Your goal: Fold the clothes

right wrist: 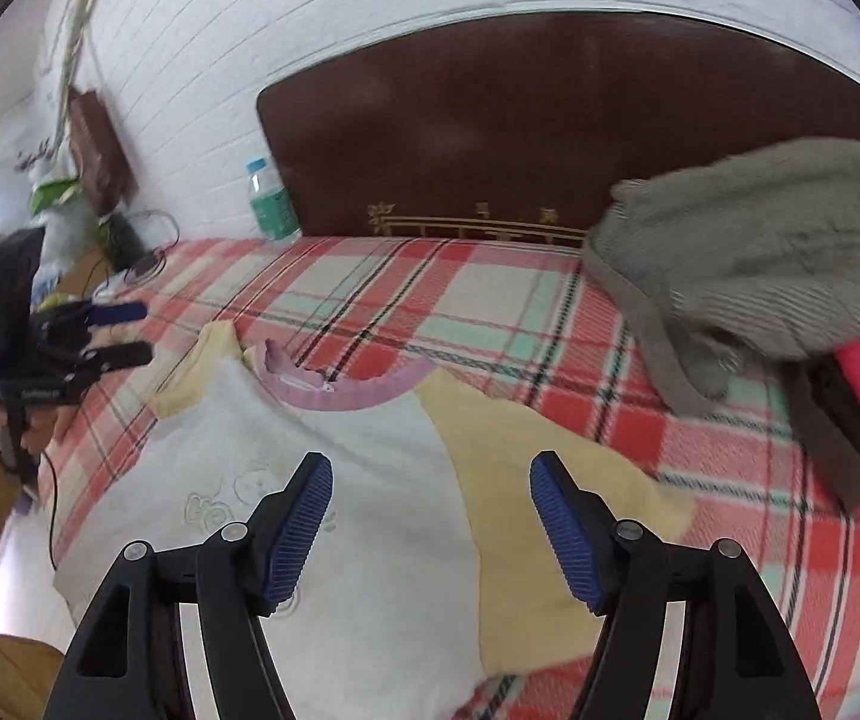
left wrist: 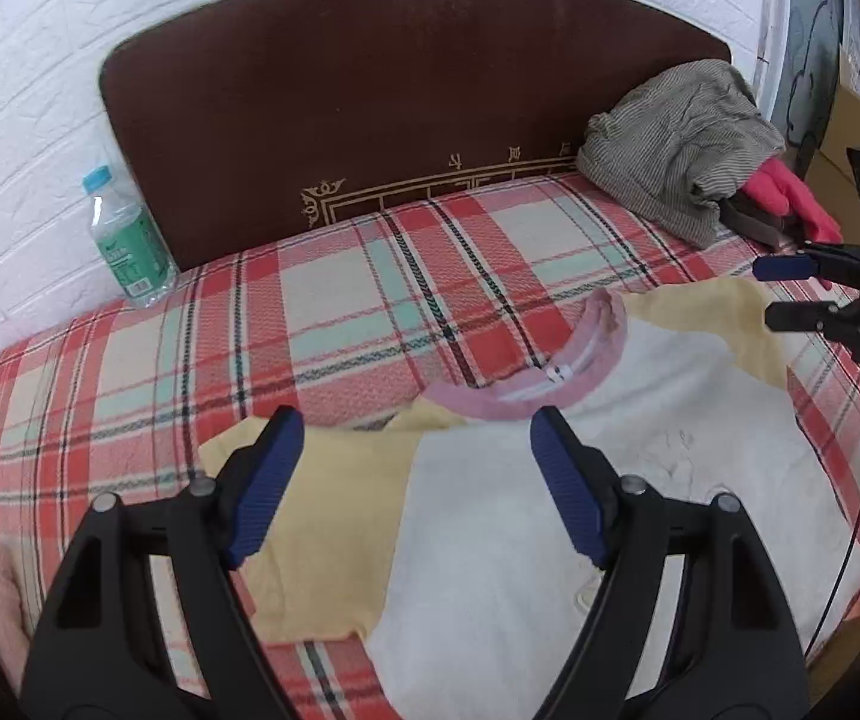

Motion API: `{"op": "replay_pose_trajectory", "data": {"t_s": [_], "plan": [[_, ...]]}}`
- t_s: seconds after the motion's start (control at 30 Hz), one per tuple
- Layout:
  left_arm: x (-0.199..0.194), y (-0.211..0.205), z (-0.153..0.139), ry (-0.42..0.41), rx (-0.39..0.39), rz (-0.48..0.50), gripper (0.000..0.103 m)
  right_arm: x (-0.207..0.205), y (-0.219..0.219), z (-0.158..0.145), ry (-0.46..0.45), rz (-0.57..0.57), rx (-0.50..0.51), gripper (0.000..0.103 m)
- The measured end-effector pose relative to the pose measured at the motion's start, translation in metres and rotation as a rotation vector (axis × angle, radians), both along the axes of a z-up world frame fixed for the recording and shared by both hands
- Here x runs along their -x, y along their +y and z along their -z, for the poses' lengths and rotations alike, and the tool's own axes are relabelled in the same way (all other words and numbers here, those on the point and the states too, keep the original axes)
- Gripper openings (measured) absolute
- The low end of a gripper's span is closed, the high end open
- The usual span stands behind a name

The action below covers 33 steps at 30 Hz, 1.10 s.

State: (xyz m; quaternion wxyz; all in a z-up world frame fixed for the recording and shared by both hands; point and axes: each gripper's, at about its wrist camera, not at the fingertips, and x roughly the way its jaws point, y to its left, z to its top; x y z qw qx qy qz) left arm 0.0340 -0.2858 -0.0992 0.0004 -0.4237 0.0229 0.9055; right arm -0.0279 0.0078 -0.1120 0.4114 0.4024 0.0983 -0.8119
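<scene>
White cotton T-shirt with yellow sleeves and pink collar (left wrist: 490,516) lies flat on red plaid bedspread (left wrist: 130,372), collar toward headboard; I judge no fold made yet, all folds remain. My left gripper (left wrist: 418,480) over left sleeve, jaws spread, empty. Right gripper (right wrist: 430,516) over right sleeve, spread, empty

A bed (left wrist: 322,300) with a plaid cover is carrying a white-and-yellow shirt (left wrist: 550,516) lying flat near its front edge. A water bottle (left wrist: 127,237) is standing at the back left corner, and a grey garment pile (left wrist: 670,150) is sitting at the back right.
</scene>
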Motion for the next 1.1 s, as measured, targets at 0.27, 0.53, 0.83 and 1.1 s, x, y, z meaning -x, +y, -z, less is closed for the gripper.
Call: {"op": "replay_pose_trajectory", "data": {"t_s": [0.27,0.53,0.83,1.1], "plan": [[0.057,-0.002,0.052,-0.189,-0.031,0.173,0.079,0.051,-0.080,0.054,-0.053,-0.155,-0.134,0.071],[0.049,0.003,0.066,-0.217,-0.029,0.239,0.012,0.055,-0.087,0.066,-0.055,-0.222,-0.174,0.011],[0.058,0.006,0.049,-0.104,0.043,0.120,0.015,0.059,-0.075,0.046,-0.001,-0.075,-0.080,0.010],[0.032,-0.006,0.050,-0.055,0.044,-0.060,0.055,0.056,-0.022,0.031,-0.055,0.077,0.016,0.045]]}}
